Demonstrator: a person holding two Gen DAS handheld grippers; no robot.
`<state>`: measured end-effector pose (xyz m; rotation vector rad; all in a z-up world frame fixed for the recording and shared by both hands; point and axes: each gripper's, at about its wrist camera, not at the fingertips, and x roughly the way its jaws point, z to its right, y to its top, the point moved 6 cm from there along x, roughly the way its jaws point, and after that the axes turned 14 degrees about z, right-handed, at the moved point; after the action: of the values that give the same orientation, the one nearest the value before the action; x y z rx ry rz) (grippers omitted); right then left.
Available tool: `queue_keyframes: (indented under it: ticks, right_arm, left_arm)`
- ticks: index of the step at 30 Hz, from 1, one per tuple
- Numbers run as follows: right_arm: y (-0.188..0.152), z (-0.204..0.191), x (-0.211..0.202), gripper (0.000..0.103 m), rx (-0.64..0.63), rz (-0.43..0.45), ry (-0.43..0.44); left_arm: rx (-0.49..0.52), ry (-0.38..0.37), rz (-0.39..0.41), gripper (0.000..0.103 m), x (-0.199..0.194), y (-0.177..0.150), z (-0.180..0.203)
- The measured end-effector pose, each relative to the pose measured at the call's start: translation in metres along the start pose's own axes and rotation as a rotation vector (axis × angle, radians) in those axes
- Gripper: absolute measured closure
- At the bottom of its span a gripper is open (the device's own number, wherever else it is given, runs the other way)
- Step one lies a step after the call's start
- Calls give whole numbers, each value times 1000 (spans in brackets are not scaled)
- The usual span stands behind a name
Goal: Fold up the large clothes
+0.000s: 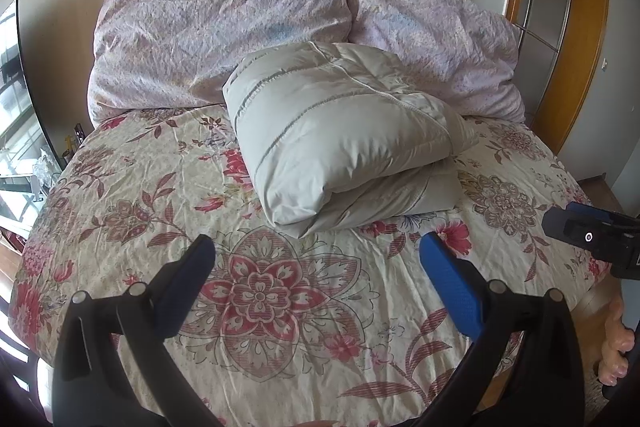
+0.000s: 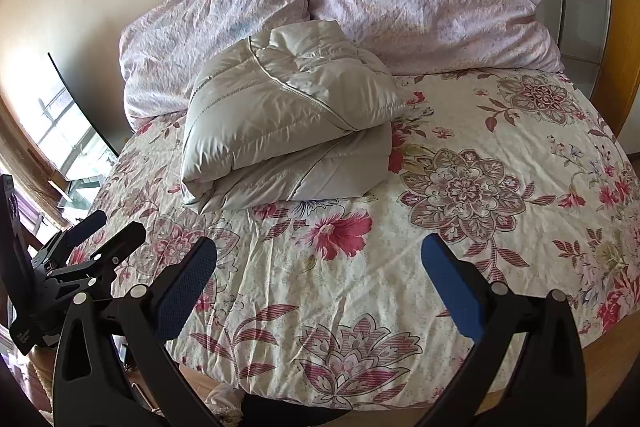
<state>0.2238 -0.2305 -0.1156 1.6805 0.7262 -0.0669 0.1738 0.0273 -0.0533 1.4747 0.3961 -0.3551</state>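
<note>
A grey puffy jacket (image 1: 344,143) lies folded into a thick bundle on the bed (image 1: 280,307), just in front of the pillows (image 1: 224,35). The folding looks finished or nearly so; any next move would likely be pressing the bundle flat. Both grippers hover near the jacket, on the side away from the pillows. The left gripper (image 1: 318,279) and right gripper (image 2: 320,279) are spread wide, holding and touching nothing.

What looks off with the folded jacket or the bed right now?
Mostly tidy. The grey puffer jacket is folded into a bundle on the floral bedspread, but its top layer sits skewed over the lower one, overhanging one side.
</note>
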Motion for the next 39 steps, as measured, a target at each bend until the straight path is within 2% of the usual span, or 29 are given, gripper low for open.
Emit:
queue_keyframes:
  ticks: [39]
  right_arm:
    - [-2, 3, 6, 1, 3, -11, 1]
  left_arm:
    - [-2, -8, -2, 2, 3, -2, 0]
